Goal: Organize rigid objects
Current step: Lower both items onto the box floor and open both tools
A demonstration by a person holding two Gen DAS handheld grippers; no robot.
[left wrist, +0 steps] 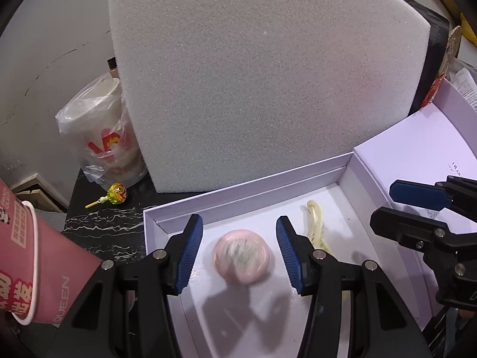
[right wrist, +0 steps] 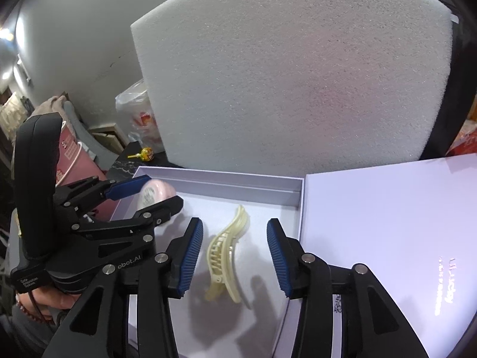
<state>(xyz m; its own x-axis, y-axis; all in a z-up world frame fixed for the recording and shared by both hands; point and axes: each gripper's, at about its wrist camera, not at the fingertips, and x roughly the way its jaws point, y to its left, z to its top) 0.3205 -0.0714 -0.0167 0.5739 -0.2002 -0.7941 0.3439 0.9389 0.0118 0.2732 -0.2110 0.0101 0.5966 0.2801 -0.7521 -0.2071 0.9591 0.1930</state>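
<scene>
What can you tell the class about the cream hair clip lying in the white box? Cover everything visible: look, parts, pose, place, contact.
The hair clip is a long, curved claw clip in glossy cream-yellow plastic, with a row of teeth along one side and a hinged pinch end nearest the camera. It lies flat on the floor of the open white box, closed, alone. The right gripper hovers over it, jaws open on either side, not touching. A pink round object lies apart from it, further left.
</scene>
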